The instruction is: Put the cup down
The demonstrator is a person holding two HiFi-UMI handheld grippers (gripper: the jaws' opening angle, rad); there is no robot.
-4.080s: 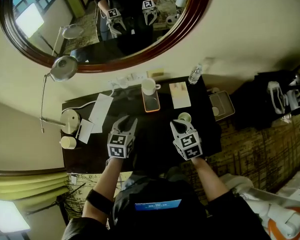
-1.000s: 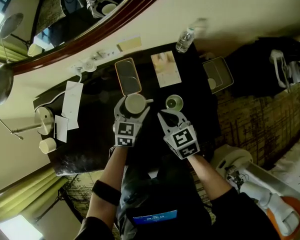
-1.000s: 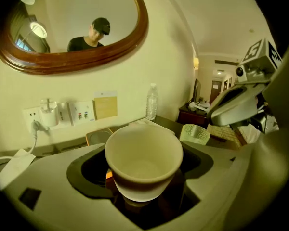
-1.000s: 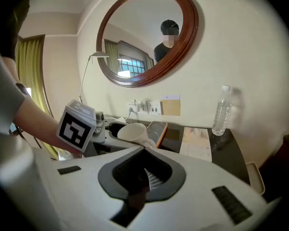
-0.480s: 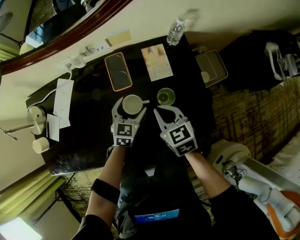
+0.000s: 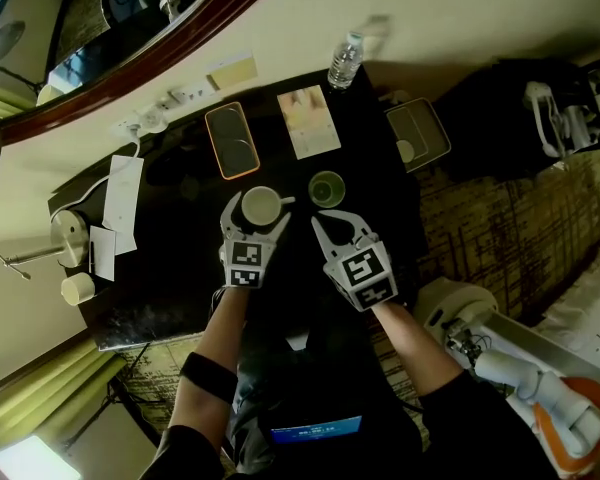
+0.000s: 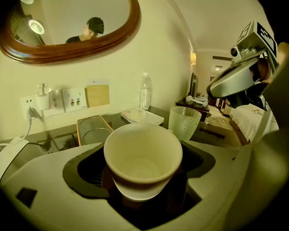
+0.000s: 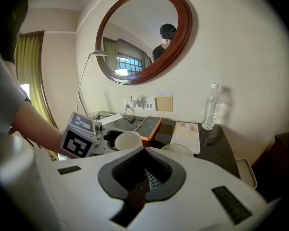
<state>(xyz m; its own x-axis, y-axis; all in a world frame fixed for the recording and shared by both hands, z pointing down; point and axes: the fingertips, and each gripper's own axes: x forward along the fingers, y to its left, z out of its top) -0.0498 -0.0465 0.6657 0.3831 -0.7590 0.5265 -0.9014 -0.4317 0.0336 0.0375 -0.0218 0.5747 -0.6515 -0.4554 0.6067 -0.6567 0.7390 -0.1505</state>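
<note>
Lowered since a second ago, the left tongs hang over the dark bench. Their jaws have just been opening around the white cup, which seems to stand there unpinched. To their right, the right tongs are closed and empty. Farther off stand a green glass and an orange tray.

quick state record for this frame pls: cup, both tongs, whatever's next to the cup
cup: white, upright, empty, between the left tongs' jaws
left tongs: open; jaws have just been opening, pads look clear of the cup
right tongs: shut, nothing held, near the glass tumbler
glass tumbler: to the right of the cup in the head view, not touching it
surface: black table
task: release looks under way; can't tell if the cup's base is on the table
</note>
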